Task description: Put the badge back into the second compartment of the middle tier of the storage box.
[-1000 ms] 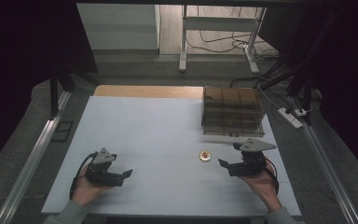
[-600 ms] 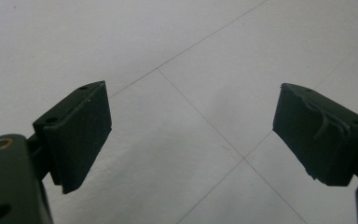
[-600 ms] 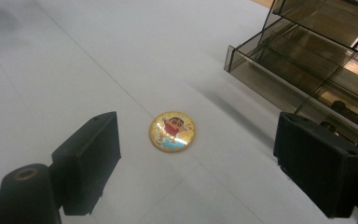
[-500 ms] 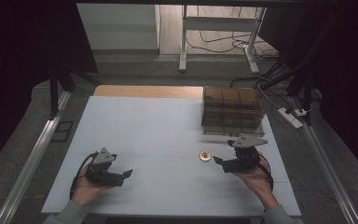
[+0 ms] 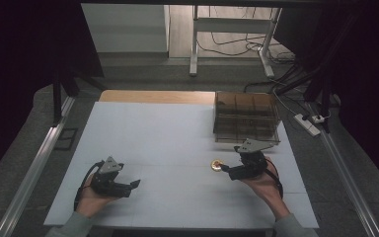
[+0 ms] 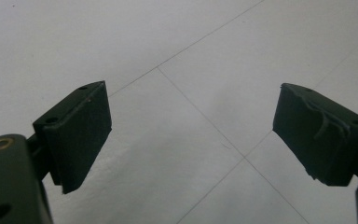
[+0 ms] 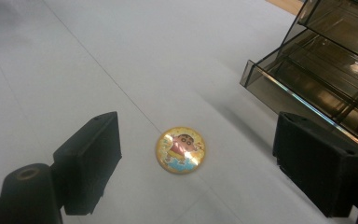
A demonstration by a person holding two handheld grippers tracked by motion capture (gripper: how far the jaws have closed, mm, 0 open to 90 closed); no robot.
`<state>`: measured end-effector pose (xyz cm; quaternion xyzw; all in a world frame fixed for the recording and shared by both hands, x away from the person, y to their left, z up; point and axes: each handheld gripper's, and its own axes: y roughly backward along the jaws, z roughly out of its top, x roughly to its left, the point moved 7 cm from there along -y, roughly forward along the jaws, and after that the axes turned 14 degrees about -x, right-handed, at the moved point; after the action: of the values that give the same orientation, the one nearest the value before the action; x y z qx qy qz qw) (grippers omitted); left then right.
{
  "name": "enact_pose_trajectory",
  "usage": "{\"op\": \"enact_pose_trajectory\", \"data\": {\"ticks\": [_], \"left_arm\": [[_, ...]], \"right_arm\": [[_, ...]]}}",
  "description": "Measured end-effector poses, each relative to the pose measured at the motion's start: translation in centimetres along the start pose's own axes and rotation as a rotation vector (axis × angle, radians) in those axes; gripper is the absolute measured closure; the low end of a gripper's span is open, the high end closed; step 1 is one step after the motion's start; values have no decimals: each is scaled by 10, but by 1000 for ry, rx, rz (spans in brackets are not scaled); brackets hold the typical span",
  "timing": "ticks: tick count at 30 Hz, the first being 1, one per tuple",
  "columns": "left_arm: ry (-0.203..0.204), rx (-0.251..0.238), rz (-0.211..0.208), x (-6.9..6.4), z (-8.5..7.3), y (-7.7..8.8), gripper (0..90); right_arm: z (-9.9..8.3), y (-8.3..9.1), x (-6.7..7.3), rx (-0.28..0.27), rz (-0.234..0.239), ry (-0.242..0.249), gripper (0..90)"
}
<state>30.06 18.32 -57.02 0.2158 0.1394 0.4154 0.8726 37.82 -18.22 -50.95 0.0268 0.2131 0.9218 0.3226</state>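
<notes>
Left gripper (image 5: 134, 184): black body, grey three-cornered plate on top, black cable looping near hand. Right gripper (image 5: 223, 170): same black build, grey plate, dark cable. Jaws: flat black pads with small screw holes, brass-coloured insert at base. Grey sleeves (image 5: 69, 228) at both wrists.

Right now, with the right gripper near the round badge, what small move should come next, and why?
Probably ease the right gripper forward and down until its open jaws straddle the badge, then close. The badge lies flat on the table, untouched, just ahead of the jaws.
</notes>
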Motion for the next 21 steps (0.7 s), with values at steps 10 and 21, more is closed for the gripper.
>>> {"op": "enact_pose_trajectory", "data": {"ticks": [10,21], "left_arm": [[-2,3,0,0,0,0,118],[-4,7,-2,0,0,-1,118]], "right_arm": [[2,-10,2,30,10,10,153],[4,-20,0,60,14,8,153]]}}
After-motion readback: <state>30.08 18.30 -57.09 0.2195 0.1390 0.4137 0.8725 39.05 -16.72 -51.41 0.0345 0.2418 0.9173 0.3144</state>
